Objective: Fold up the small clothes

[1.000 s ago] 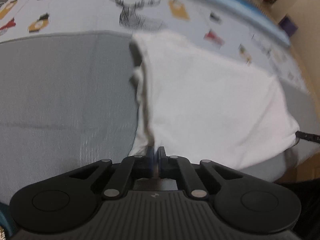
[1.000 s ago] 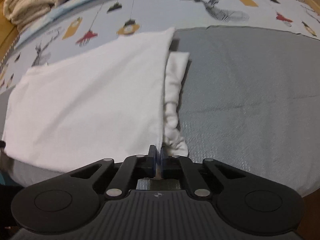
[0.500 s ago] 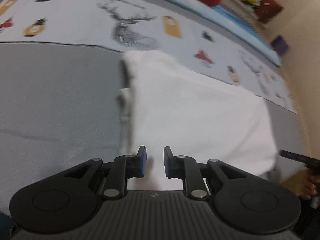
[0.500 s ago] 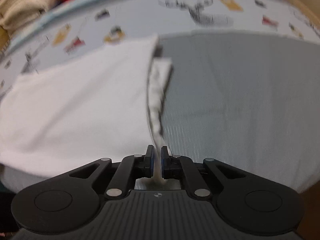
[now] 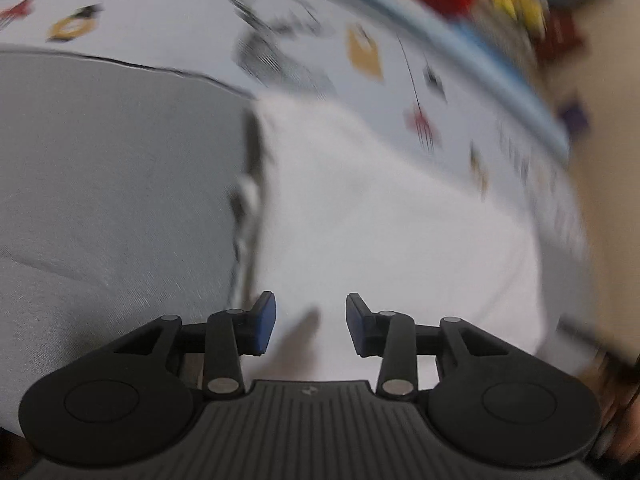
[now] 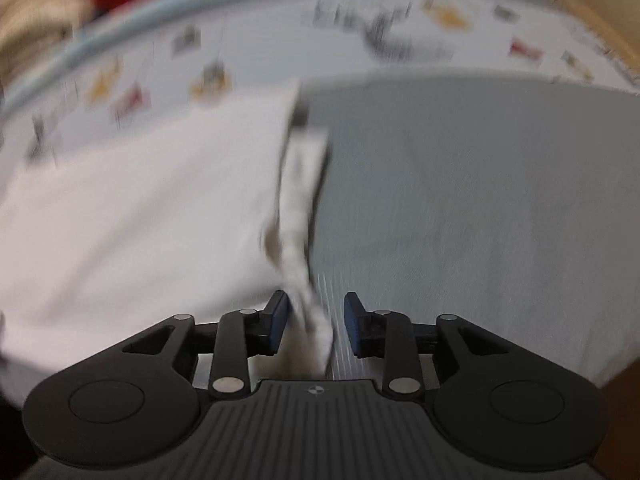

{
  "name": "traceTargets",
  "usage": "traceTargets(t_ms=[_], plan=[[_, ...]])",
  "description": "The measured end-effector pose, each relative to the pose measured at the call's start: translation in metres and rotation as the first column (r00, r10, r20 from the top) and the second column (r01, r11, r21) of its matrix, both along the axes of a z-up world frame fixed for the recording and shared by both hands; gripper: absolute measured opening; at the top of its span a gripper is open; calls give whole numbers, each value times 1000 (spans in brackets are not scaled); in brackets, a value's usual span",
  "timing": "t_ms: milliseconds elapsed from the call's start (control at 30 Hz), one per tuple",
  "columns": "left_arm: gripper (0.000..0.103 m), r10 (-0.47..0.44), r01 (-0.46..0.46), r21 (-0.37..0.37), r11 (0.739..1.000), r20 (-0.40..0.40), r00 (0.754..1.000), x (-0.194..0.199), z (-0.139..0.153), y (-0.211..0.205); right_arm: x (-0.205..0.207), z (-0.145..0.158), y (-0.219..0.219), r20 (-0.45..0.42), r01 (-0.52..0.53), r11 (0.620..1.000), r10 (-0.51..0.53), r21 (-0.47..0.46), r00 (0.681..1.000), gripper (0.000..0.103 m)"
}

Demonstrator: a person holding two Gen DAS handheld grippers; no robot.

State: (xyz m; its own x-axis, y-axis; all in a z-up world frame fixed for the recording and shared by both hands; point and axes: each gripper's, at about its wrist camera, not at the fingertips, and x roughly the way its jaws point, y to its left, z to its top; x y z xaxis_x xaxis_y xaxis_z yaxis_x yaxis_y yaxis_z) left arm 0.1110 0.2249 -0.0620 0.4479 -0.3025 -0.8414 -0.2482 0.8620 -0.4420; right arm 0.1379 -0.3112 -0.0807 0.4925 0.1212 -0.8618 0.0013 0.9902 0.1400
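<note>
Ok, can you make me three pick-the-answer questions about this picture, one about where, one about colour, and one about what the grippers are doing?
1. The folded garment lies on:
A. grey sheet
B. wooden floor
C. chair

2. The garment is:
A. red
B. white
C. black

3. The left gripper and right gripper are:
A. both shut
B. one open
C. both open

Answers: 1 A, the grey sheet spreads beside and under it. 2 B, its cloth is plain white. 3 C, a gap shows between the blue pads of each.
</note>
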Motion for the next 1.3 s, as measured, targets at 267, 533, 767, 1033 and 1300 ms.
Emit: traceTargets(t_ms=[267,533,767,1033,1300], plan=[[48,154,-158,-44,986,-95,984,24,-18,44,5,13,-14,74,49,995,-55,83,996,34],[51,75,-77,-15,997,-137,988,41,-32,22,12,12,-12,74,55,989,-66,135,995,34],[50,27,-21,45,999,-136,990,55,-46,10,13,14,-21,78,60,986,-72,154,994,34],[18,-75,81,95,992,-62,995,51,-36,2,17,14,-27,79,88,984,-102,156,992,34],[17,4,11,383,924,-38,999,14,-10,37,30,15,-11,93,78,982,-95,170,991,34]])
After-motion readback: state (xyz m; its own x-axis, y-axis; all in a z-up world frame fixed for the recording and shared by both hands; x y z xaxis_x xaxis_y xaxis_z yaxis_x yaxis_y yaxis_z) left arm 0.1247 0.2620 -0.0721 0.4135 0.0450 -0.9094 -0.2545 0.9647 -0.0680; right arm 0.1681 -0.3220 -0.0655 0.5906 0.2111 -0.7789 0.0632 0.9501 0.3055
